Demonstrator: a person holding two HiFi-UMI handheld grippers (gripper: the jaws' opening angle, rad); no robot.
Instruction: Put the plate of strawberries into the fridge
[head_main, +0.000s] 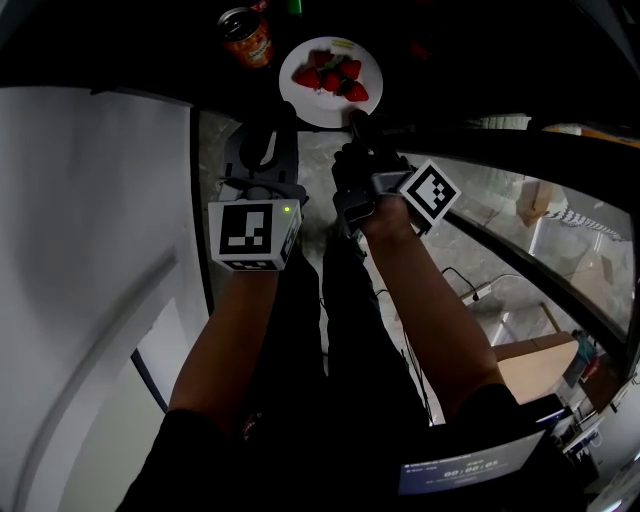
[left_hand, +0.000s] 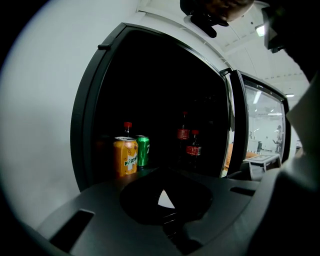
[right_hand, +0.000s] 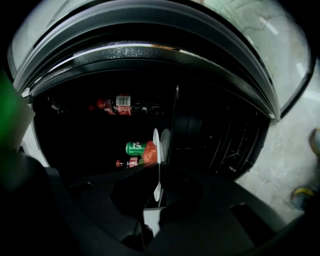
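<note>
The white plate (head_main: 330, 62) with several red strawberries (head_main: 333, 78) is held level inside the dark fridge opening. My right gripper (head_main: 355, 120) is shut on its near rim. In the right gripper view the plate (right_hand: 156, 150) shows edge-on between the jaws, with a strawberry (right_hand: 149, 153) on its left face. My left gripper (head_main: 268, 135) hangs just left of the plate, apart from it, at the fridge mouth. Its jaws look closed with nothing in them (left_hand: 167, 200).
The fridge holds an orange can (left_hand: 125, 156), a green can (left_hand: 143, 150) and red-capped cola bottles (left_hand: 193, 147). The orange can (head_main: 245, 38) stands just left of the plate. The glass door (head_main: 520, 215) is swung open at right. The white fridge side (head_main: 90, 250) is at left.
</note>
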